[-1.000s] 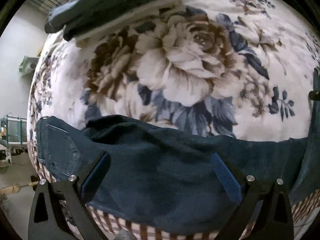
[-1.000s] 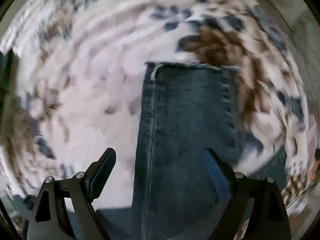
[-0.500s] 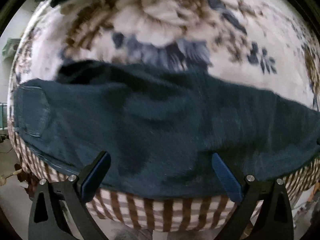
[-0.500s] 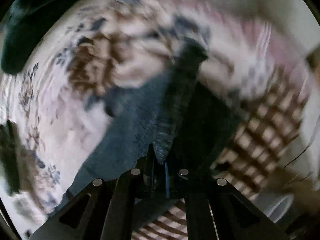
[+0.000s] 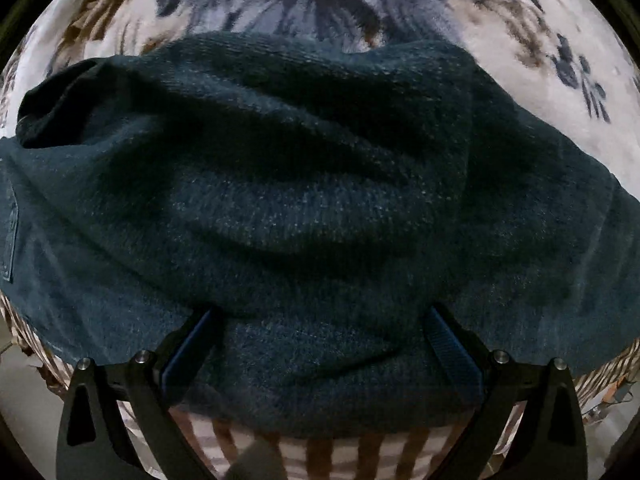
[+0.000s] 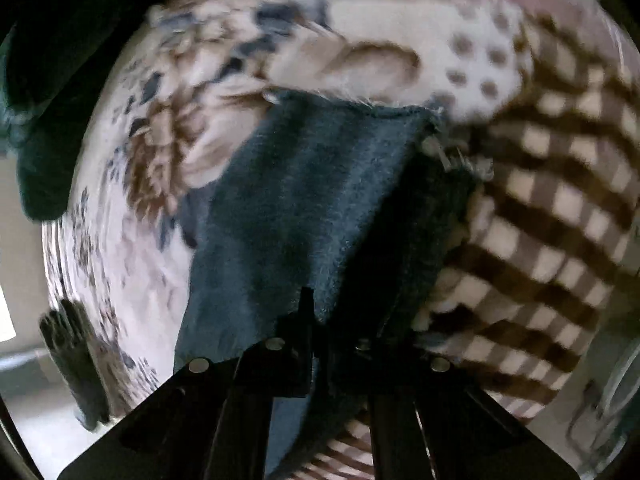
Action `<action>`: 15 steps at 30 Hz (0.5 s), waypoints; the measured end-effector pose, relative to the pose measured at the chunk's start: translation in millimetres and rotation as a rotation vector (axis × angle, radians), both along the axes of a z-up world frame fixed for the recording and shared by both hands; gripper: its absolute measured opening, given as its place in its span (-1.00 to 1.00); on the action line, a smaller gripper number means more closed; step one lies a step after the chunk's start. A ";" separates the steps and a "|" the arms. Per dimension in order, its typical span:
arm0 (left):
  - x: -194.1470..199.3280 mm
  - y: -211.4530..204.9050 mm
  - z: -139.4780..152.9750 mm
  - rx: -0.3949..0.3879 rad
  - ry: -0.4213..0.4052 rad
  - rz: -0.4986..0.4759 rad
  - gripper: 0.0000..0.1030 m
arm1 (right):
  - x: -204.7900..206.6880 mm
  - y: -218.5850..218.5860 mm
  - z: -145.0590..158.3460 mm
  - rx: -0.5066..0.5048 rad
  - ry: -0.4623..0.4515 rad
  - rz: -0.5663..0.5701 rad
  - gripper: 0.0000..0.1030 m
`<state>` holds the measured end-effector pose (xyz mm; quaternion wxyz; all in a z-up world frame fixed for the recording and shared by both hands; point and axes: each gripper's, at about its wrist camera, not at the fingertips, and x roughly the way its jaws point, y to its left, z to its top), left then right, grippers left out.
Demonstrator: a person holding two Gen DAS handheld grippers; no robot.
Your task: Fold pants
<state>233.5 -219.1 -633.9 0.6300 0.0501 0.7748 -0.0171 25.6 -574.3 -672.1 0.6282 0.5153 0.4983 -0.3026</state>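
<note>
Left gripper (image 5: 320,344) is low over the bed edge, jaws wide, pants (image 5: 304,208) bunched between its fingers. Right gripper (image 6: 332,332) has its jaws pinched closed on a pant leg (image 6: 320,200) near the hem, over the floral blanket (image 6: 132,272) by its checked border (image 6: 552,216).

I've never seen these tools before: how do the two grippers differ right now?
The left gripper has its fingers spread wide, with the pants bunched between them but not pinched. The right gripper has its fingers pressed together, clamping a pant leg. The left sits at the wide bunched part, the right near the frayed hem. Both are black and work above the floral blanket.
</note>
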 end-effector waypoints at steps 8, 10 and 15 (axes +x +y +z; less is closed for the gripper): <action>3.3 29.4 39.5 -0.056 -0.040 0.117 1.00 | -4.2 -12.0 -11.3 -0.032 0.114 0.087 -0.90; -5.4 48.8 50.6 -0.058 -0.052 0.158 1.00 | -2.0 -15.9 -17.7 0.001 0.124 0.093 -0.84; -34.5 107.1 70.4 -0.022 -0.097 0.231 1.00 | 7.7 1.8 22.2 -0.025 0.126 0.139 0.40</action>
